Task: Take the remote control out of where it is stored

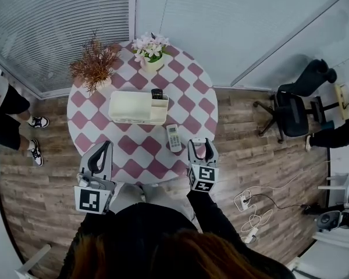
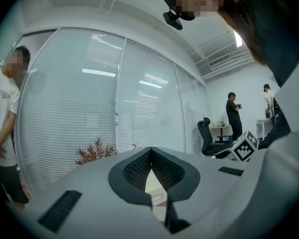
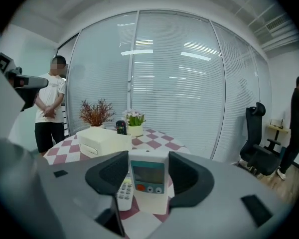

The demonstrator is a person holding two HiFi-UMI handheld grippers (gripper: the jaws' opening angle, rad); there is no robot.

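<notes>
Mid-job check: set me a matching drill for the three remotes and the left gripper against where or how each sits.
1 black remote
2 keypad remote
3 screen remote
4 left gripper

A held by the right gripper
B shut, empty
C upright in the storage box
D flat on the table

Pairs: 1-C, 2-D, 3-A, 4-B

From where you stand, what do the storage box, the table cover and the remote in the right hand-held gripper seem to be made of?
Storage box: likely plastic, cream, smooth and matte, with rounded moulded corners.
Table cover: cloth or vinyl, I can't tell which; flat pink-and-white checks, no shine.
Held remote: probably hard white plastic, with a glossy display window and rubbery-looking buttons.
</notes>
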